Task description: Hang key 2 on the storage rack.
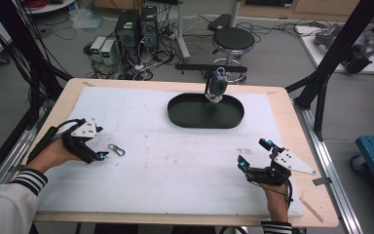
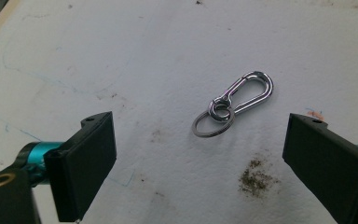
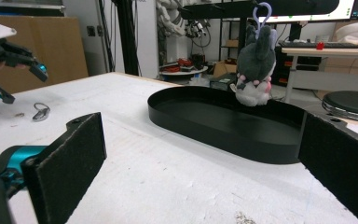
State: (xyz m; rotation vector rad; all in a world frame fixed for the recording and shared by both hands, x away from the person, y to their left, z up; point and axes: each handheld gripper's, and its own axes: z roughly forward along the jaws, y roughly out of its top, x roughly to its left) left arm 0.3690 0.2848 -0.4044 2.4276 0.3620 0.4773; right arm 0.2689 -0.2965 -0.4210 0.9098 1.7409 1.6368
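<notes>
**Left jaws wide over the clip, right jaws wide and waiting**

Left gripper [image 2: 198, 154] first: its two black jaws stand spread wide, nothing between the pads, and there ahead of the gap lies the silver carabiner clip [image 2: 235, 103], flat on the white mat [image 2: 135, 51]. In the left gripper view its long axis runs on a diagonal, the rounded hook end pointing up and to the right, the end with the key ring [image 2: 213, 124] pointing down and to the left, toward the jaws. The ring lies flat against the mat, linked through the clip's small eye. No pad touches the metal; a clear strip of mat shows on both sides.

From the high view, the clip [image 1: 116, 149] sits just beside the left gripper's [image 1: 99, 156] tips, on the mat's left part.

Over to the right gripper [image 3: 200, 172]: jaws parted wide too, holding nothing, near the mat's right edge, well apart from the clip. Beyond them lies the black oval tray [image 3: 214, 130], with a grey plush toy [image 3: 255, 65] hanging from a hook above its far rim.
</notes>
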